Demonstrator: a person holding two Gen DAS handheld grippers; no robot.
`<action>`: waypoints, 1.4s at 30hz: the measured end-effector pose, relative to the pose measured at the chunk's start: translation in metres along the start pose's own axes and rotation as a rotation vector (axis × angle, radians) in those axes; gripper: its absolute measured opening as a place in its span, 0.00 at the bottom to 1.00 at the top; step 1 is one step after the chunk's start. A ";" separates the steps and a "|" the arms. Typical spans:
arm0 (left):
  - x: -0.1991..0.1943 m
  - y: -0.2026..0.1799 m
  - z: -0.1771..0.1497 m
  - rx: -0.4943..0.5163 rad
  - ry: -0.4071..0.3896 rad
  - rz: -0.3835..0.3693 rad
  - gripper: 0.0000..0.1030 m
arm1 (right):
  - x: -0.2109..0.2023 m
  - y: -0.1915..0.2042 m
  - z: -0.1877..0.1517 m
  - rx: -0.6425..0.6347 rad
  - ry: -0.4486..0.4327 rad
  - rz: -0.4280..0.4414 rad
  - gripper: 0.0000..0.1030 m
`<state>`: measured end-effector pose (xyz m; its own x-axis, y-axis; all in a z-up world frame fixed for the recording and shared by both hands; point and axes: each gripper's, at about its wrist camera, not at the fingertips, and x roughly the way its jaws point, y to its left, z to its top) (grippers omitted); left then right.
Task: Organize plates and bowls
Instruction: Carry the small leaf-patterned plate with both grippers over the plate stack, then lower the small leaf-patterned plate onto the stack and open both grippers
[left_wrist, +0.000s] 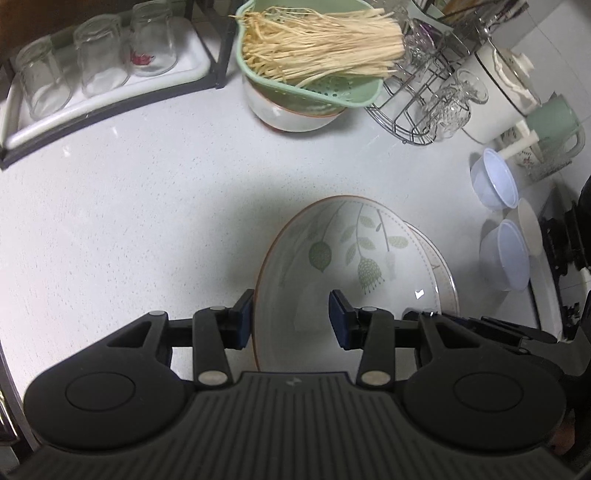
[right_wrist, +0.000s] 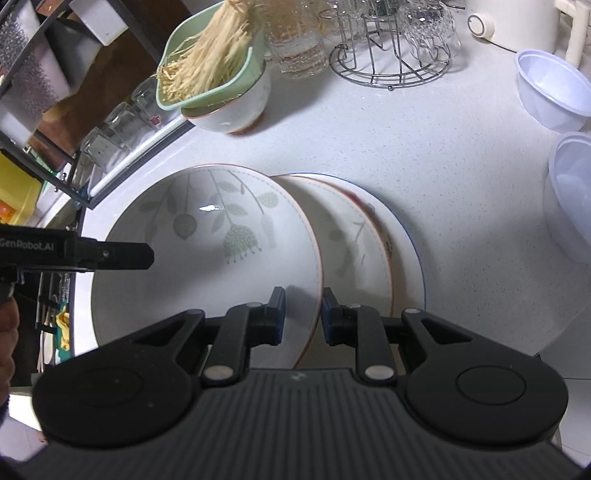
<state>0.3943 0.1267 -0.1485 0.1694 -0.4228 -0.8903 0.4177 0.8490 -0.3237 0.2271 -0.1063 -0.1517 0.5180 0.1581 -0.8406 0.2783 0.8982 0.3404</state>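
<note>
A white plate with a green leaf pattern and a brown rim (left_wrist: 332, 254) (right_wrist: 207, 251) lies on top of a stack of two other plates (right_wrist: 354, 236) on the white counter. My left gripper (left_wrist: 291, 319) is open, its fingers straddling the top plate's left rim. My right gripper (right_wrist: 303, 314) is open, its fingers straddling the top plate's right rim, neither pad clearly pressing it. The left gripper's finger (right_wrist: 110, 254) shows at the left in the right wrist view. A ceramic bowl (left_wrist: 291, 114) (right_wrist: 236, 107) carries a green colander of noodles at the back.
Upturned glasses on a white tray in a black rack (left_wrist: 92, 70) stand back left. A wire glass stand (left_wrist: 417, 110), a white pot (left_wrist: 498, 92) and a green mug (left_wrist: 554, 122) stand back right. Clear plastic bowls (left_wrist: 495, 177) (right_wrist: 554, 92) sit right.
</note>
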 end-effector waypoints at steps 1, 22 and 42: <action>0.001 -0.002 0.001 0.004 0.003 0.006 0.45 | 0.000 -0.001 0.000 0.002 -0.004 0.001 0.23; 0.014 -0.021 -0.009 -0.048 -0.013 0.118 0.46 | 0.000 -0.009 0.007 -0.128 -0.041 -0.027 0.22; -0.013 -0.044 -0.042 -0.211 -0.126 0.137 0.46 | -0.021 -0.035 0.017 -0.173 -0.062 0.086 0.22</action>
<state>0.3363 0.1086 -0.1362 0.3266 -0.3241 -0.8879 0.1899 0.9427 -0.2743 0.2209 -0.1478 -0.1389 0.5842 0.2162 -0.7823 0.0908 0.9404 0.3276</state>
